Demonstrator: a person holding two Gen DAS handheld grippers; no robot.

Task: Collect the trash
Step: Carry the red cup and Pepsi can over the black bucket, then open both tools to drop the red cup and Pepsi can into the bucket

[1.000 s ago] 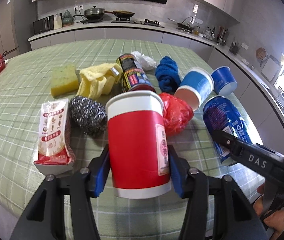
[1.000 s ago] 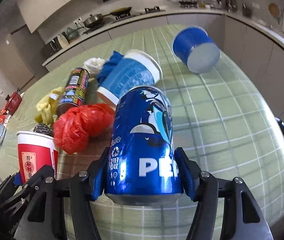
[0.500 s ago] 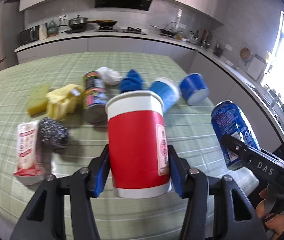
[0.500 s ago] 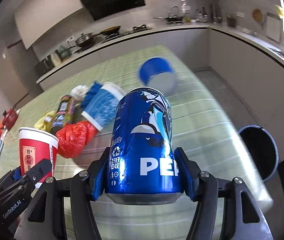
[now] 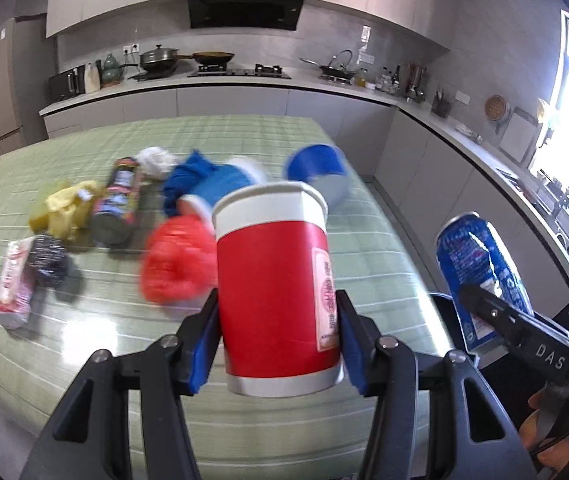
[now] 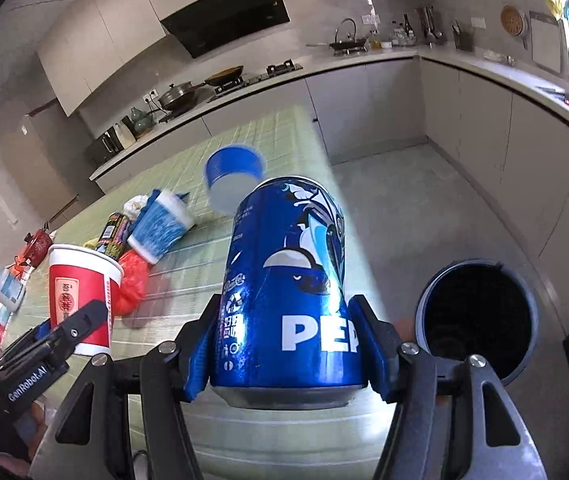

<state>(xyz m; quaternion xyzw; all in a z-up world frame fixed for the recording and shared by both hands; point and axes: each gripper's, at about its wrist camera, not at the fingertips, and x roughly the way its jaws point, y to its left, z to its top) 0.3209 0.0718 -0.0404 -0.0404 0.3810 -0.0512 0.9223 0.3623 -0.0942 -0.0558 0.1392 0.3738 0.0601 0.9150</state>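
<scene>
a home kitchen. an l-shaped counter (image 5: 244, 84) runs along two walls over pale cabinets, with a gas hob (image 5: 240, 72) under a black hood (image 5: 246, 2). a lidded pot (image 5: 159, 58) and a pan (image 5: 212, 56) sit on the burners, a faucet (image 6: 346, 26) and bottles farther along, and a table (image 5: 244, 136) in a green checked cloth stands in the middle.

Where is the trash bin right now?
In the right wrist view, the dark round trash bin stands on the floor at lower right, beyond the table edge, right of the held blue can.
</scene>
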